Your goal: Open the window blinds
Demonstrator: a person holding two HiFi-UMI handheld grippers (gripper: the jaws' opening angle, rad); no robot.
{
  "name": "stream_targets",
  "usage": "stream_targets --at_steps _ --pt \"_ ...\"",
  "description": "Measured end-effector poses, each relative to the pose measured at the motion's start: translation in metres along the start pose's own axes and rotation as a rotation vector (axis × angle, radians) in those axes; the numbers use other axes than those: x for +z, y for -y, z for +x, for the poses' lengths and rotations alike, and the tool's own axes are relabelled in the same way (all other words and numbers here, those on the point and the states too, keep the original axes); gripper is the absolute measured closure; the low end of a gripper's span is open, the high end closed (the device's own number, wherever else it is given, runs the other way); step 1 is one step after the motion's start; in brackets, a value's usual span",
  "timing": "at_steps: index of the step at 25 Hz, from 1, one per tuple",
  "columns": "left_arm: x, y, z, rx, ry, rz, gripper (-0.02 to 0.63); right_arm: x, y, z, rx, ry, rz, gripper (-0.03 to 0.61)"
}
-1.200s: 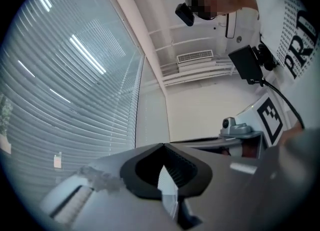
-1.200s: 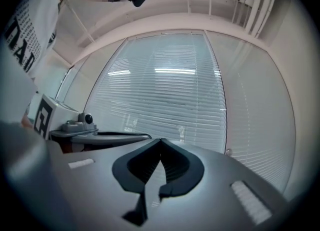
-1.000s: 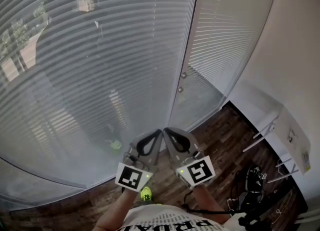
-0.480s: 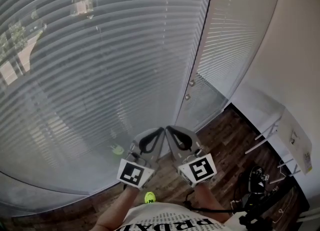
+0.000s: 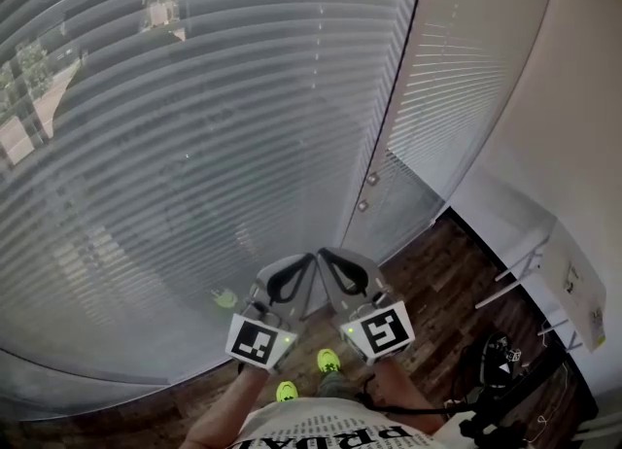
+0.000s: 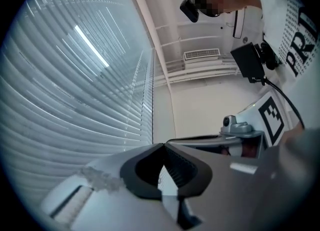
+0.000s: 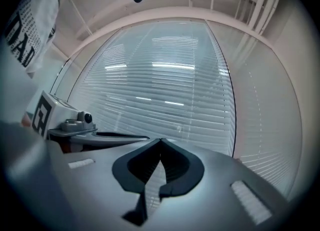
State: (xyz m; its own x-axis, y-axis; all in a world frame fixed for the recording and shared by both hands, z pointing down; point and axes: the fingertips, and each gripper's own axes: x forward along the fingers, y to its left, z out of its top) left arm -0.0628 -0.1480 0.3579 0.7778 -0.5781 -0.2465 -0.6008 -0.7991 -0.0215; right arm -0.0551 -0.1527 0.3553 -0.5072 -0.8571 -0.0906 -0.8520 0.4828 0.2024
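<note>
The wide grey slatted window blind (image 5: 194, 136) hangs fully lowered over the big pane, its slats lying close together (vague outdoor shapes show through near its upper left corner). In front of its lower part, the left tool (image 6: 163, 145) and the right tool (image 7: 160, 139) are held side by side, their tips leaning toward each other and almost meeting. Each tool has its dark padded jaws pressed together at the tips with nothing caught between them. Only the blind's slats show through the small gap behind the pads. Both tools hang clear of the blind. Their black-and-white marker cubes (image 5: 259, 342) sit on the ends farthest from the blind.

Along the blind's right edge runs a dark upright frame post (image 5: 394, 117), with two small round knobs (image 5: 372, 180) low beside it. Past that post hangs a narrower pale blind (image 5: 466, 58), also lowered. Below the blind's bottom edge lies a dark wooden floor (image 5: 437, 267), where the person's yellow-green shoes (image 5: 328, 361) stand. A white wall (image 5: 573, 126) rises to the right of the blinds.
</note>
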Motion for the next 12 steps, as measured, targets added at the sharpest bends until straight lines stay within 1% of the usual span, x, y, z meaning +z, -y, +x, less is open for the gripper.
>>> stream_targets --at_steps 12 --pt "-0.012 -0.013 0.087 0.100 0.025 0.052 0.622 -0.009 0.087 0.026 0.083 0.054 -0.003 0.569"
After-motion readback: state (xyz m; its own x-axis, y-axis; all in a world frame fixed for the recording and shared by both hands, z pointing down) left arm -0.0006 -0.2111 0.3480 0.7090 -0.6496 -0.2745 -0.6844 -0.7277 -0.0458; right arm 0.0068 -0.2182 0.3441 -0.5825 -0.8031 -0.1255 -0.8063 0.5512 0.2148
